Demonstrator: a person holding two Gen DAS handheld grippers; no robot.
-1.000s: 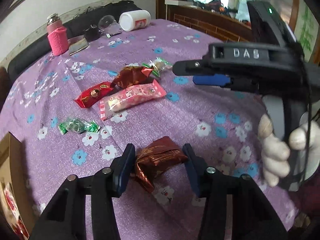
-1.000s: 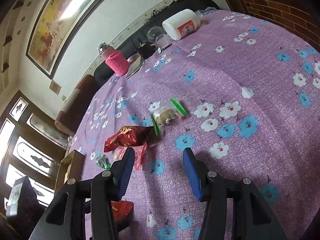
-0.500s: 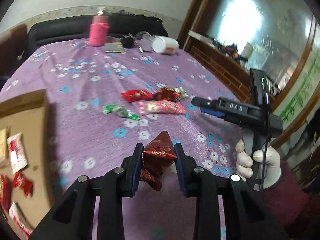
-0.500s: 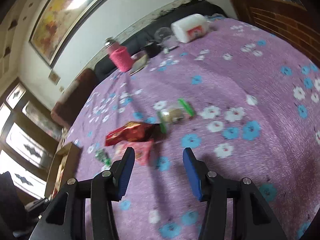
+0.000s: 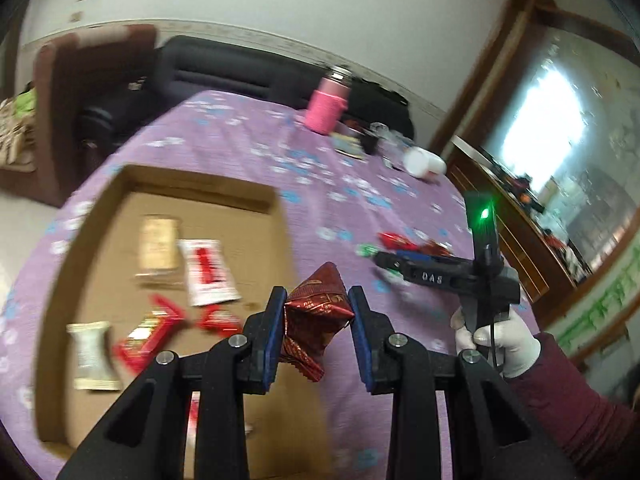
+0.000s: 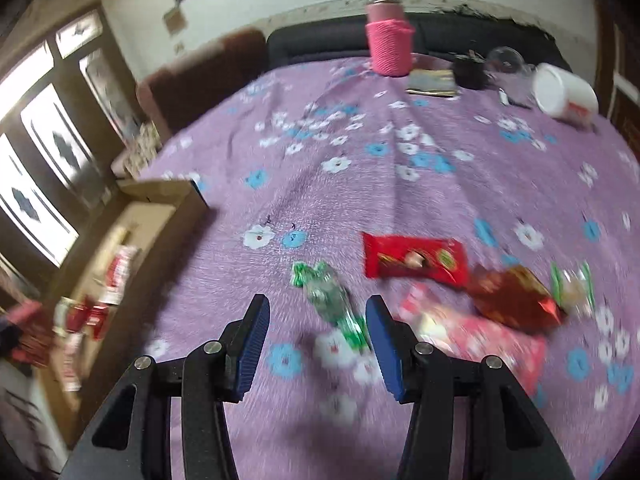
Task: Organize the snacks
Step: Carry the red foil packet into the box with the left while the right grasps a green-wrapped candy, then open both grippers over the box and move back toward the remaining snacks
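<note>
**Dark red snack held above box edge, drop could miss**

While the left gripper [image 5: 316, 322] pinches the dark red foil snack [image 5: 316, 316] between its blue pads, the left wrist view puts that packet in the air over the near right side of the cardboard box [image 5: 200, 184], close to the box wall. Grip sits on the crinkled middle, tail of the wrapper hanging loose below. Risk: foil is slick and puffy, so it may slide out early and land on the purple tablecloth [image 5: 340, 184], or catch the wall and tip outside. Box already holds several packets, view blurred, hard to count. Right gripper [image 5: 390, 266] shows here side-on over the loose snacks; opening not readable from this angle.

Right wrist view: right gripper [image 6: 316, 344] wide open, holding nothing, low over the green twist candy [image 6: 332, 304], which lies between the pads but off toward the right one. Risk: closing off-centre could nudge or squirt the small candy sideways, or snag cloth. Red packet [image 6: 414, 260], another dark red foil packet [image 6: 516, 300] and pink packet [image 6: 472, 340] lie just beside, so a wide sweep may drag a neighbour. Heavy motion blur.
</note>
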